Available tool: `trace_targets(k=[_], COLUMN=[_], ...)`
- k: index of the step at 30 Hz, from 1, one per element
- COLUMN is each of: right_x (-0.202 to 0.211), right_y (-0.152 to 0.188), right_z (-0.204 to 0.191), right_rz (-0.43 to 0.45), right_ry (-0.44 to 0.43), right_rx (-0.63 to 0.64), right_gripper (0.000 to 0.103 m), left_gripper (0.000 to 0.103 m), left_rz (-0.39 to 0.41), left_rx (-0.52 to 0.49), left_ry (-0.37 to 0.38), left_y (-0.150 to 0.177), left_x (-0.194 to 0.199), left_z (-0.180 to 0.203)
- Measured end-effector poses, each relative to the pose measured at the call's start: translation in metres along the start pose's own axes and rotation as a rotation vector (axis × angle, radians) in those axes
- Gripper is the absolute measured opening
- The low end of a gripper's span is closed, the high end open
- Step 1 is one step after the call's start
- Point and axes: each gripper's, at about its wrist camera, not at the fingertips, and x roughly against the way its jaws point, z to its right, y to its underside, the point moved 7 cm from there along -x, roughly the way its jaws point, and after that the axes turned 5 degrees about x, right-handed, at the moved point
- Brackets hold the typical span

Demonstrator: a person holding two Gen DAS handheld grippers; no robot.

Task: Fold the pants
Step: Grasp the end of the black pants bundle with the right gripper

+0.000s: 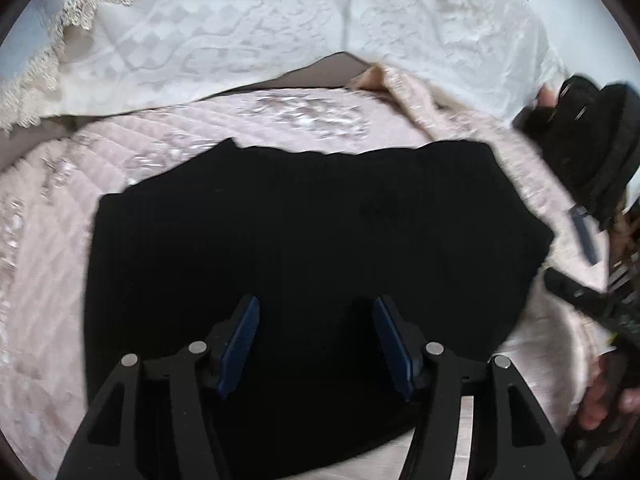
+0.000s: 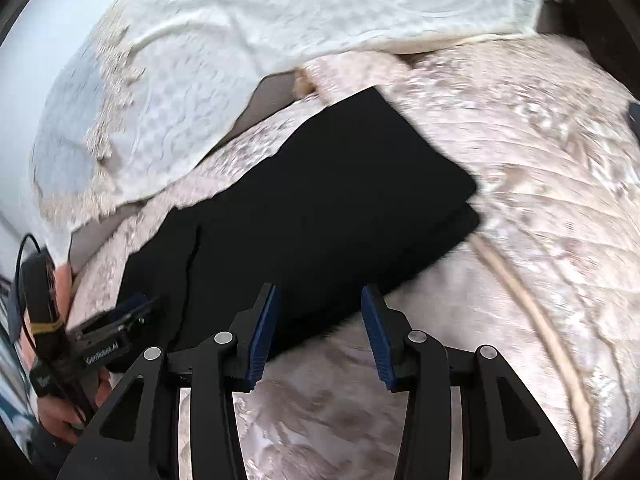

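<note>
Folded black pants [image 1: 304, 240] lie on the pink bedspread [image 2: 520, 208]. Left gripper [image 1: 316, 344] and right gripper [image 2: 318, 332] both released. Only the right wrist view shows the stacked folded edge.

black pants [image 1: 304, 232], pink quilted bedspread [image 2: 520, 208]

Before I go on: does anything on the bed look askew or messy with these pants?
One thing: in the right wrist view the folded black pants show two layers whose edges do not line up at the right corner, the lower one sticking out. Otherwise they lie flat on the pink quilt. Both the left gripper and right gripper are open, holding nothing.
</note>
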Motion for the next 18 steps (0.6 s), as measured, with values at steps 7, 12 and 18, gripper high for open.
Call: trace_targets(k=[7,12,18], right_x=[0.014,0.002,-0.015], right_y=[0.005,-0.008,-0.020], right_z=[0.043,0.049,0.054], right_rz=[0.040,0.048,0.063], right_ry=[-0.036,-0.063,-0.073], right_rx=[-0.219,-0.258,-0.293], right_gripper=[0.063,0.063,0.063], left_gripper=[0.061,0.061,0.061], left_rz=[0.080,0.060,0.071], left_rx=[0.012,0.059,0.073], left_ry=[-0.025,-0.059,-0.061], left_y=[0.013,0.028,0.033], left_x=[0.028,0.028,0.032], left_z=[-0.006,-0.029,-0.036])
